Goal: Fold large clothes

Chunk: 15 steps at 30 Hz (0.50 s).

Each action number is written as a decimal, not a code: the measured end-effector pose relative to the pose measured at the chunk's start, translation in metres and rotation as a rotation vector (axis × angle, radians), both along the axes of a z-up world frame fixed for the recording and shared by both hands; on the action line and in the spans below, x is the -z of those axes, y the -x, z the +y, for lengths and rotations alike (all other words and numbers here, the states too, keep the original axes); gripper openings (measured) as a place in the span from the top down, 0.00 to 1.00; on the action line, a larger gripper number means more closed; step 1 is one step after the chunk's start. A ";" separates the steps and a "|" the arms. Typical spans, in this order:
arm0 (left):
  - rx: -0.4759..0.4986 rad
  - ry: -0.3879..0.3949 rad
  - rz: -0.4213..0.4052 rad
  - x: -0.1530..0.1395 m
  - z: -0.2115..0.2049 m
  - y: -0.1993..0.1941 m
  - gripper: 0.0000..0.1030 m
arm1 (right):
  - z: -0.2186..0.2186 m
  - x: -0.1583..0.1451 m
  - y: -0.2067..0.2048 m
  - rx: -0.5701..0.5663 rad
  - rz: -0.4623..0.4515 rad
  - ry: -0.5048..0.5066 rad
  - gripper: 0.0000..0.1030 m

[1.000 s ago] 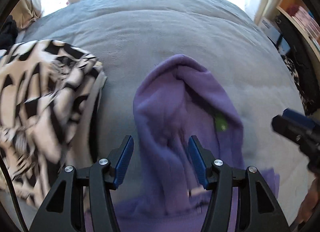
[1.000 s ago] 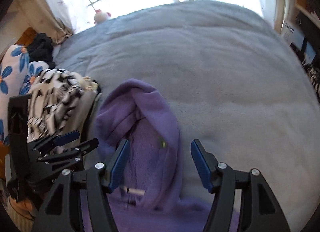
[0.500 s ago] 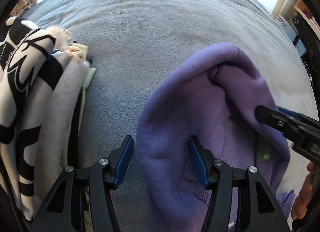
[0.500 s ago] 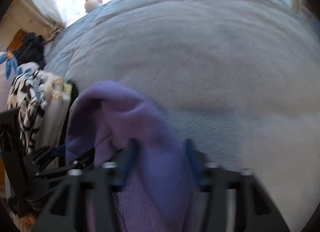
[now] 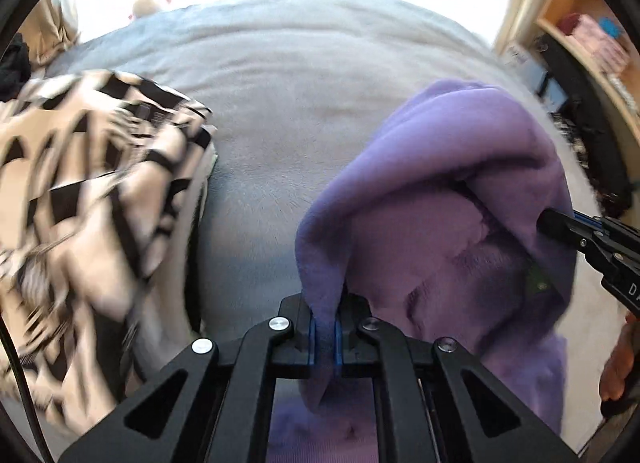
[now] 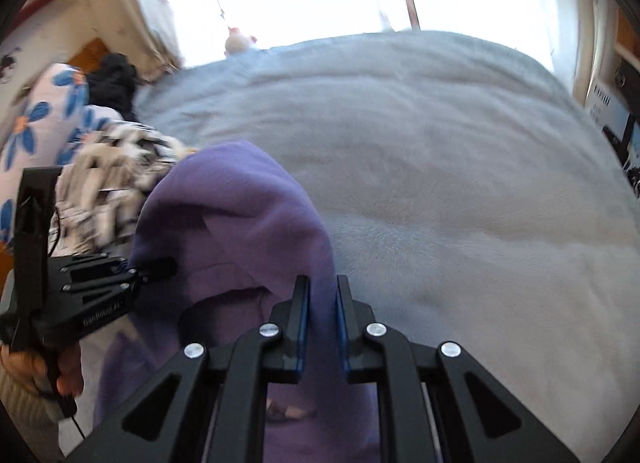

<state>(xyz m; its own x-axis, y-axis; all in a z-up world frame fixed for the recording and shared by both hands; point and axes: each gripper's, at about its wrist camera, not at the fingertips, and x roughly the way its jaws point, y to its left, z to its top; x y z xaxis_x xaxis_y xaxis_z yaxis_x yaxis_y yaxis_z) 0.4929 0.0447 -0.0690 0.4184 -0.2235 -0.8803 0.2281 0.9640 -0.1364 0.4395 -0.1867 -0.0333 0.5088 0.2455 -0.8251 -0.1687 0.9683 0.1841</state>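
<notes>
Fingers (image 5: 316, 333) over grey bed (image 5: 304, 95)

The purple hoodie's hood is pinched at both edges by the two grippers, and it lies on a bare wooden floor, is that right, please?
Not quite: the purple hoodie lies on a grey blanket, not a wooden floor, as the right wrist view shows. The rest holds: the left gripper is shut on one hood edge, and the right gripper is closing on the other.

White lettering runs along the black plastic body of the left gripper (image 6: 152, 269), blurred, seemingly beginning "Dan". On the black right gripper (image 5: 550, 223), only "D" and part of another letter show at the frame's edge.
</notes>
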 end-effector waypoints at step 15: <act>0.083 0.120 0.051 -0.001 0.042 0.245 0.93 | 0.018 -0.015 0.245 -0.024 -0.066 -0.009 0.78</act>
<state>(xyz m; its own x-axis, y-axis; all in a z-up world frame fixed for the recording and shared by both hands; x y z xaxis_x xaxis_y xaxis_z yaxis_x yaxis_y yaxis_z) 0.2478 0.0869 -0.0680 0.3491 -0.3605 -0.8650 0.2965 0.9181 -0.2629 0.1948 -0.1691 -0.0185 0.5557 0.2653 -0.7879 -0.2040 0.9623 0.1801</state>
